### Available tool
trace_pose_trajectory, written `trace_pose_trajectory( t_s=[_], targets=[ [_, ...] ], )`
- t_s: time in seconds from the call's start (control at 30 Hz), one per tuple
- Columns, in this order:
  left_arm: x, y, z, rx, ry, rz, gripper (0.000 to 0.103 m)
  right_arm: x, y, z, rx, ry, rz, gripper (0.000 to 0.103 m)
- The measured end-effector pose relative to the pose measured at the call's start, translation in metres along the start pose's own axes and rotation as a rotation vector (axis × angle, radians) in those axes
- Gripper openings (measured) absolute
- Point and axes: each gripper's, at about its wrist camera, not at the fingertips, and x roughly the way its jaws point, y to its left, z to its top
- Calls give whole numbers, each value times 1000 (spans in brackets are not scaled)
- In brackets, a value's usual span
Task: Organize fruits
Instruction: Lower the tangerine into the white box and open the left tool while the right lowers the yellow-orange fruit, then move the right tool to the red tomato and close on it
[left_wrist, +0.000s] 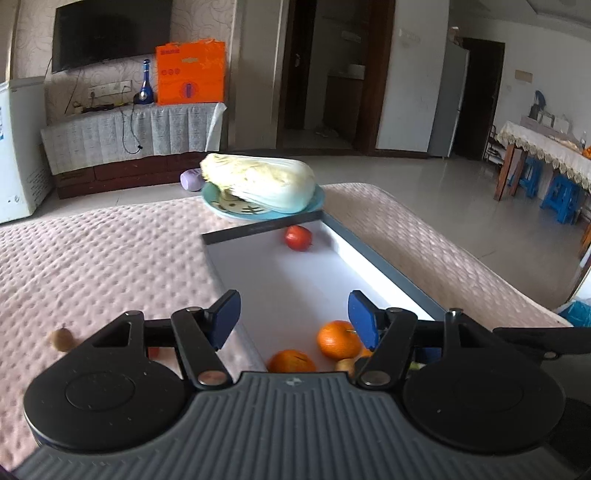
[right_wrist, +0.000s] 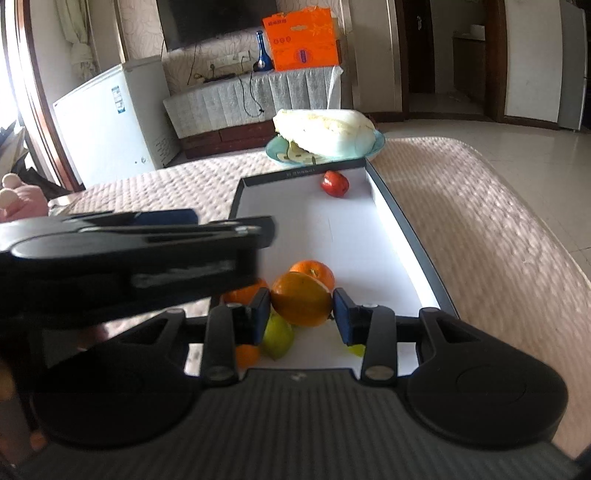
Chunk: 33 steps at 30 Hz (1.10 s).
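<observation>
An orange (right_wrist: 302, 300) sits low in the centre of the right wrist view, clamped between the blue pads (right_wrist: 263, 314) of the right gripper (right_wrist: 300, 312), which press on both its sides. It hangs over the near end of a shallow tray (right_wrist: 406, 236) with a white floor and a dark rim. Just behind it, a second orange (right_wrist: 314, 271) lies on the tray floor, and a third orange (right_wrist: 243, 293) peeks out at its left, partly hidden by the other gripper. Below the held fruit are a green fruit (right_wrist: 279, 338) and a small orange piece (right_wrist: 246, 355); which fruit that piece belongs to cannot be told. At the far end of the tray, upper centre of the frame, lies a red fruit (right_wrist: 335, 184).

In the left wrist view the left gripper (left_wrist: 293, 317) holds its blue pads (left_wrist: 225, 317) well apart with nothing between them, above the tray's left edge. Lower centre of that frame, two oranges rest on the tray floor, one (left_wrist: 339, 339) near the right pad and one (left_wrist: 291, 362) at the gripper body's edge. A small brown fruit (left_wrist: 62, 339) lies on the pink quilted cloth (left_wrist: 103, 258) at the lower left, outside the tray.

Beyond the tray's far rim, a napa cabbage (left_wrist: 258, 182) rests on a light blue plate (left_wrist: 317, 199). In the upper left background stand an orange box (left_wrist: 190, 72) and a blue bottle (left_wrist: 145, 85) under a dark television (left_wrist: 110, 33).
</observation>
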Motion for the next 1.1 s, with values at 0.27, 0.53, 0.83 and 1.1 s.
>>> trace_pose_trajectory(
  t_s=[0.27, 0.53, 0.83, 1.1],
  targets=[
    [-35, 36, -5, -19, -13, 55, 73, 10, 6, 0, 23, 17, -20, 41],
    [-67, 87, -17, -44, -20, 126, 73, 19, 13, -3, 53, 31, -78, 47],
    [-87, 149, -25, -119, -17, 235, 73, 8, 30, 7, 53, -118, -96, 59],
    [-96, 170, -28, -126, -15, 267, 73, 11, 55, 16, 54, -196, -57, 59]
  ],
)
